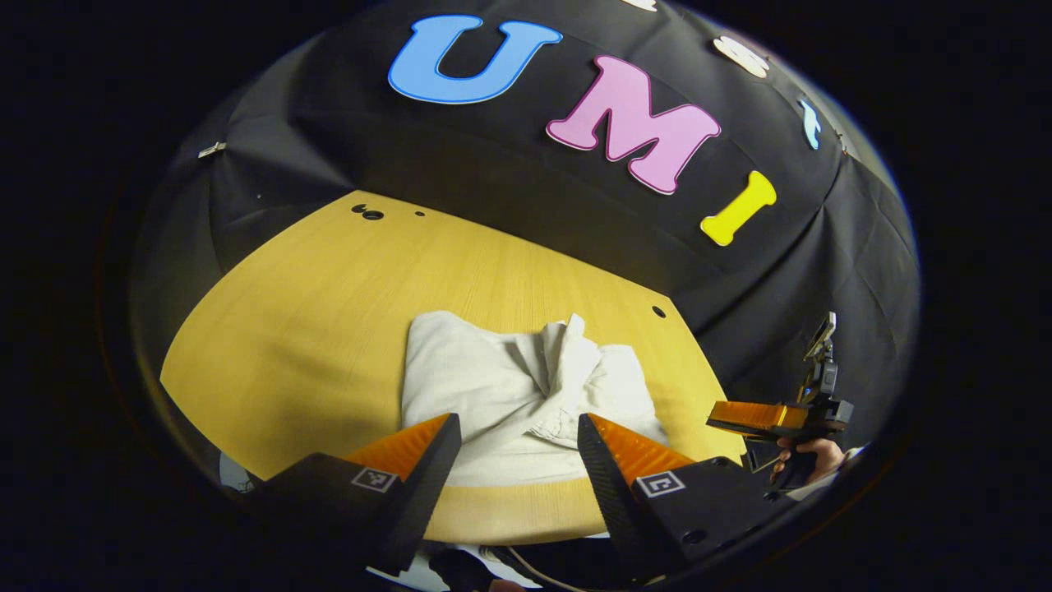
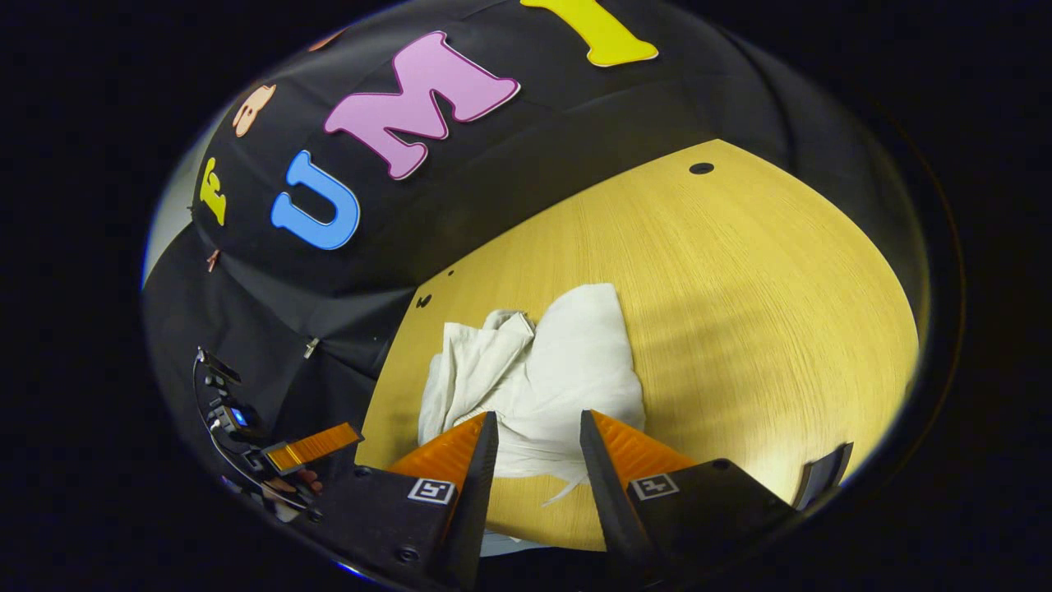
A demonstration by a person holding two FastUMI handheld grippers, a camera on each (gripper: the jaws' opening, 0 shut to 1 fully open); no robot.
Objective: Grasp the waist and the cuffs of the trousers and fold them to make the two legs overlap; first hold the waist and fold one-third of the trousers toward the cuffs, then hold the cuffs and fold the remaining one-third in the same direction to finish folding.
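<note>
The white trousers (image 1: 526,395) lie crumpled (legs bunched together) near the front edge of the wooden surface (image 1: 312,312). Left tongs (image 1: 518,432) and right tongs (image 2: 534,427) hover above them, both spread apart, holding nothing.

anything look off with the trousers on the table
Yes. The trousers lie bunched in a crumpled heap on the table, with a twisted ridge of cloth standing up in the middle, not spread flat. Both grippers, left and right, are open above the near edge.

trousers (image 1: 526,395) | white, crumpled heap (not laid flat) | on wooden table (image 1: 312,329), near its front edge
</note>
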